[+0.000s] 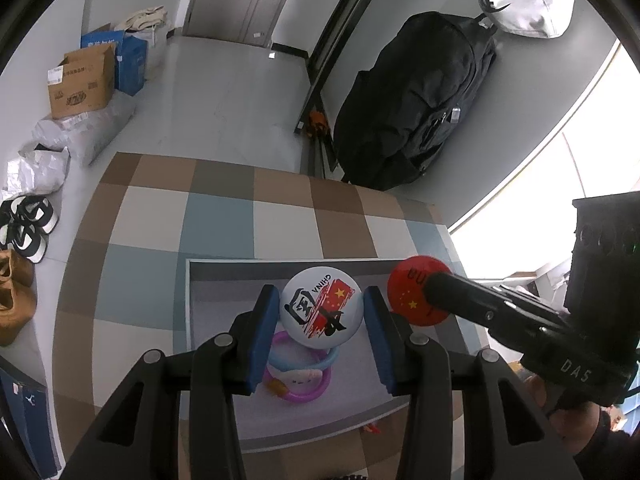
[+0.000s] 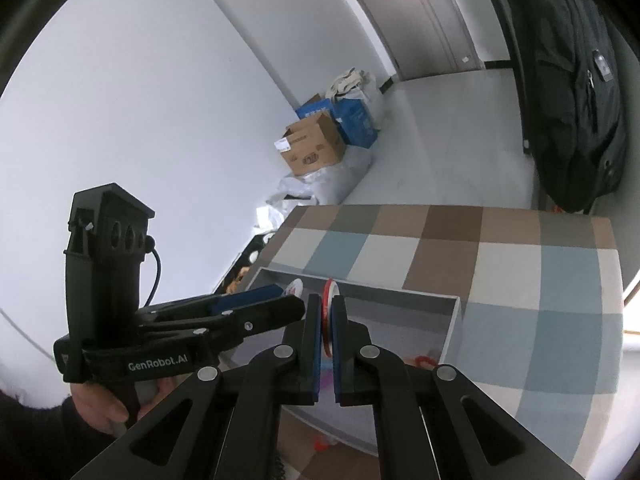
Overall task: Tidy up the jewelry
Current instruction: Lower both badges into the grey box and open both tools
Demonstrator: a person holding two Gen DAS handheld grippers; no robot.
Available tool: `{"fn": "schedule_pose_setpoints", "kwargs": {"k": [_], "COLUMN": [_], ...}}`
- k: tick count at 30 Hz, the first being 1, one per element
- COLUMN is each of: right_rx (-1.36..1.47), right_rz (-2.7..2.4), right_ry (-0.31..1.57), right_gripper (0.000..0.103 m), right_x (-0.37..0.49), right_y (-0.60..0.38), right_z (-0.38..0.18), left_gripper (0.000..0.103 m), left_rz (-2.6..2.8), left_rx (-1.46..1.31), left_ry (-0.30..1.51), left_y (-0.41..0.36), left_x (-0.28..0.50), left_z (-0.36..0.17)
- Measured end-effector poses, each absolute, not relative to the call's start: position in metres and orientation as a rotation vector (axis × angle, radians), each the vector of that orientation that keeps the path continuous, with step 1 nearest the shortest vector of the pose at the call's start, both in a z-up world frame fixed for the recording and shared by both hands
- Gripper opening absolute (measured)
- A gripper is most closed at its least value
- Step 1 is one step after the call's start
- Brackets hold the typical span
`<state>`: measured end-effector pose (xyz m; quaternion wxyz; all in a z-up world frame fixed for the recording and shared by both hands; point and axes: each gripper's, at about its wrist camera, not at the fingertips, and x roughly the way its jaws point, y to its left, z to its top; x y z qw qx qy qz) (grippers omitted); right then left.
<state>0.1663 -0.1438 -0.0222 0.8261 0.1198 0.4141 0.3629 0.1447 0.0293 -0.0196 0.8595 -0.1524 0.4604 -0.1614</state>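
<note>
While both grippers hang over a shallow grey tray (image 1: 188,300) on a checked tablecloth (image 1: 224,216), each carries a round pin badge. The left gripper (image 1: 321,309) clamps a white badge (image 1: 320,307) by its rim between two blue pads (image 1: 264,312); the badge face shows black brush characters, the word CHINA and a red flag stroke with yellow stars. It is held above the tray's floor, face toward the camera. Just to its right, the right gripper (image 2: 327,322) has its jaws closed flat on a red badge (image 1: 412,294) with yellow stars and dark lettering partly covered by the finger; in the right wrist view this badge shows edge-on as a thin red and white disc (image 2: 329,312) between the pads, above the tray's far wall. The two badges sit close together without touching.

Below the white badge, on the tray floor, lie a pale blue bracelet (image 1: 328,358) and a purple ring-shaped bangle (image 1: 316,390), overlapping, with a small orange piece (image 1: 278,387) beside them; the left pads partly hide them. A small red item (image 2: 424,360) lies by the tray's right corner.

Beyond the table hangs a black backpack (image 1: 416,96); cardboard boxes (image 1: 80,80), bags and shoes (image 1: 26,224) line the floor by the wall.
</note>
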Motion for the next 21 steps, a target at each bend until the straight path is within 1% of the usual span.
{"fn": "schedule_pose_setpoints", "kwargs": {"k": [10,11,12,13,14,15,16,18,19,21], "right_rx": [0.275,0.276,0.279,0.277,0.274,0.27,0.26,0.26,0.266,0.269], "right_rz": [0.781,0.784,0.788,0.777,0.773,0.771,0.759,0.746,0.744,0.731], "right_ry": [0.878,0.878,0.877,0.875,0.869,0.86,0.854,0.84,0.831,0.808], "right_gripper": [0.004,0.006,0.007,0.007,0.008,0.014,0.02,0.046,0.052,0.069], "right_x": [0.167,0.166,0.166,0.165,0.164,0.163,0.161,0.158,0.156,0.152], "right_y": [-0.148,-0.148,-0.147,-0.147,-0.147,-0.148,-0.149,-0.152,-0.155,-0.159], "right_z": [-0.024,-0.024,-0.024,-0.023,-0.022,-0.02,-0.019,-0.016,-0.015,-0.011], "left_gripper": [0.038,0.038,0.045,0.06,0.067,0.075,0.075,0.076,0.076,0.076], "left_rz": [-0.375,-0.374,-0.364,-0.347,-0.334,-0.328,-0.326,-0.329,-0.326,-0.322], "left_rx": [-0.331,-0.329,-0.325,-0.319,-0.32,-0.332,-0.341,-0.361,-0.361,-0.369], "left_ry": [0.972,0.969,0.968,0.968,0.962,0.947,0.937,0.926,0.929,0.933], "left_y": [0.023,0.022,0.021,0.021,0.021,0.023,0.025,0.029,0.029,0.031], "left_x": [0.147,0.147,0.147,0.147,0.147,0.146,0.145,0.145,0.145,0.144], "left_z": [-0.02,-0.019,-0.02,-0.019,-0.019,-0.017,-0.017,-0.015,-0.015,-0.015]}}
